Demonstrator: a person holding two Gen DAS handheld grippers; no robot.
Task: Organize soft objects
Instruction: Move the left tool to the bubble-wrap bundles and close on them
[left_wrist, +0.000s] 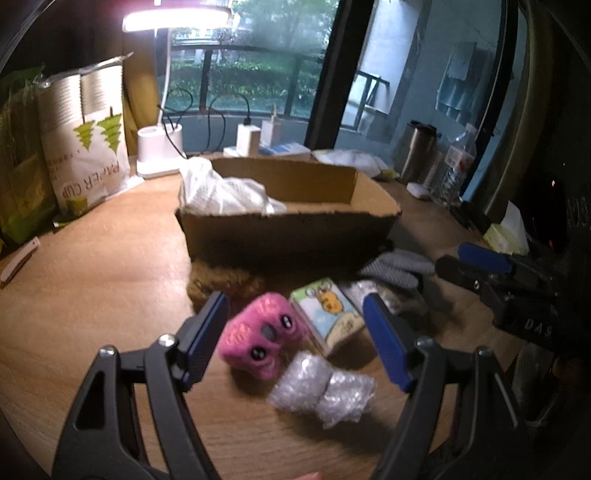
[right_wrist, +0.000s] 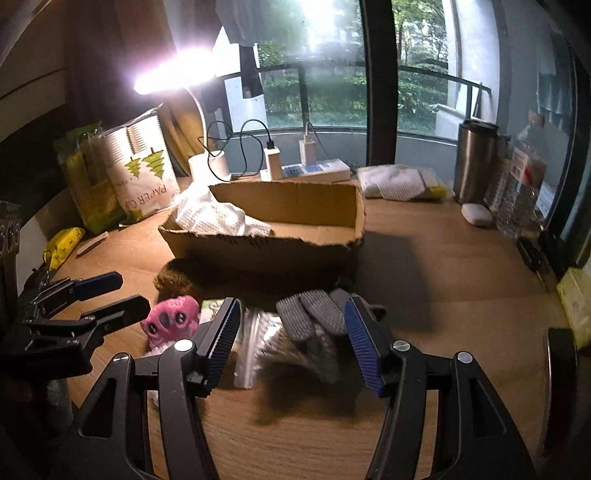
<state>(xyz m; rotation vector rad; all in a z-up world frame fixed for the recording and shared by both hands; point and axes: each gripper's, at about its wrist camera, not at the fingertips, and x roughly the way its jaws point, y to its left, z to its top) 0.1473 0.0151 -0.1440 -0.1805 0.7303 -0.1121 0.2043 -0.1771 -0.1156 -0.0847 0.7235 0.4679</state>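
Pink toy (left_wrist: 264, 334) is lying on the surface (left_wrist: 110, 288) between the left gripper's (left_wrist: 295, 339) spread jaws. Right gripper (right_wrist: 291, 343), jaws likewise spread, is hovering over grey gloves (right_wrist: 314, 314) before the box (right_wrist: 266, 251).

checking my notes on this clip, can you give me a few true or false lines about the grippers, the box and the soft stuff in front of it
1. The left gripper is open. True.
2. The pink plush toy is inside the cardboard box. False: it lies on the table in front of the box.
3. A white cloth sits in the box. True.
4. The right gripper grips the grey glove. False: its jaws are open around it.
5. The desk lamp is off. False: it is lit.
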